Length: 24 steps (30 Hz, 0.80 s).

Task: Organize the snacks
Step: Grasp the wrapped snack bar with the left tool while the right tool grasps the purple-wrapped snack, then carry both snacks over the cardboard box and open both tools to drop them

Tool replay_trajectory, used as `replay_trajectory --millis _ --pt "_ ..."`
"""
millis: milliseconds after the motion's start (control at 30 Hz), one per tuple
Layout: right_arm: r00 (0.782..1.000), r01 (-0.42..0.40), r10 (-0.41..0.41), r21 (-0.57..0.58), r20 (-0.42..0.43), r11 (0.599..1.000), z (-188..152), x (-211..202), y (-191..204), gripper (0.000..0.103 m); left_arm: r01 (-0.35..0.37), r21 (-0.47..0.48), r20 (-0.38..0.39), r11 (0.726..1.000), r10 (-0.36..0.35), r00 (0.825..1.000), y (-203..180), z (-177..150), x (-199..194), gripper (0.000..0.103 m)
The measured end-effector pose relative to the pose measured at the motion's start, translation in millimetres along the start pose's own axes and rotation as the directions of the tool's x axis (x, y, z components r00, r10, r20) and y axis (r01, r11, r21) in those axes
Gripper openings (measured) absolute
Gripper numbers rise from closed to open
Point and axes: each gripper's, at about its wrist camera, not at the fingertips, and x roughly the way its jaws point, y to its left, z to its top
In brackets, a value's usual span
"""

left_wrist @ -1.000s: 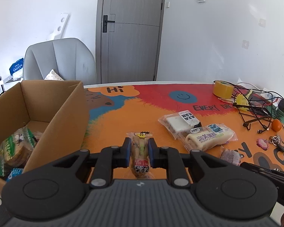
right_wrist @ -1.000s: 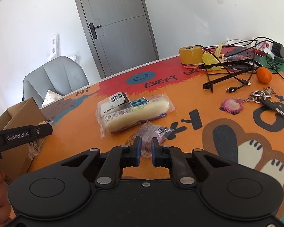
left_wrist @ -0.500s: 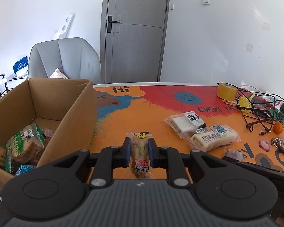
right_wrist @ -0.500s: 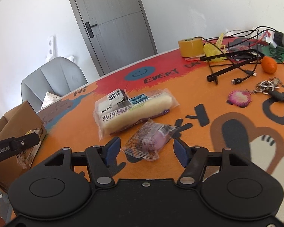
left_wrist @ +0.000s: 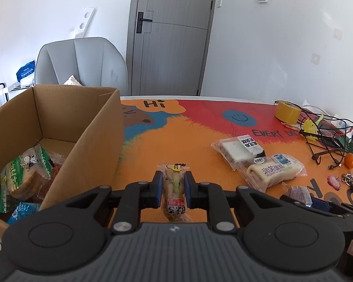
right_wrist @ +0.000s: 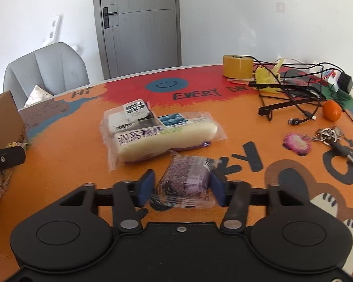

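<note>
My left gripper point(left_wrist: 173, 188) is shut on a small green-and-yellow snack packet point(left_wrist: 174, 188) and holds it above the orange table mat, just right of the open cardboard box point(left_wrist: 91, 141). The box holds several snack packs, among them a green one point(left_wrist: 23, 174). My right gripper point(right_wrist: 181, 188) is open, its blue pads either side of a purple wrapped snack point(right_wrist: 188, 181) lying on the mat. Behind it lie a long white cake pack point(right_wrist: 162, 138) and a white square pack point(right_wrist: 129, 115).
A yellow tape roll point(right_wrist: 237, 67), a tangle of black cables and a stand point(right_wrist: 289, 94), a small orange point(right_wrist: 331, 110), keys and a pink charm point(right_wrist: 296, 143) lie at the right. A grey chair point(left_wrist: 82, 65) stands behind the table.
My right gripper has opened and moved forward around the purple snack. My left gripper has carried its packet left, closer to the box.
</note>
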Motion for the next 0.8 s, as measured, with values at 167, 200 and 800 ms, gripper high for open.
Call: replay_trajectory --millis 167,200,800 --pt "0.999 -0.042 0.042 0.047 0.004 0.998 -1.1 -6.5 -13.1 0.036 0.003 -0.001 0.018 1.0 -0.003 1.0 -1.9 0.7 -7.6 0.018" --pt "0.999 -0.049 0.049 0.053 0.005 0.997 -1.7 -8.2 -14.7 0.035 0.004 0.001 0.023 1.0 -0.004 1.0 -2.2 0.7 -10.0 0.018" --pt "0.975 -0.181 0.171 0.056 0.143 0.982 14.2 -64.2 -1.1 0.034 0.006 -0.008 0.137 1.0 -0.005 0.991 11.3 14.7 -66.0 0.018"
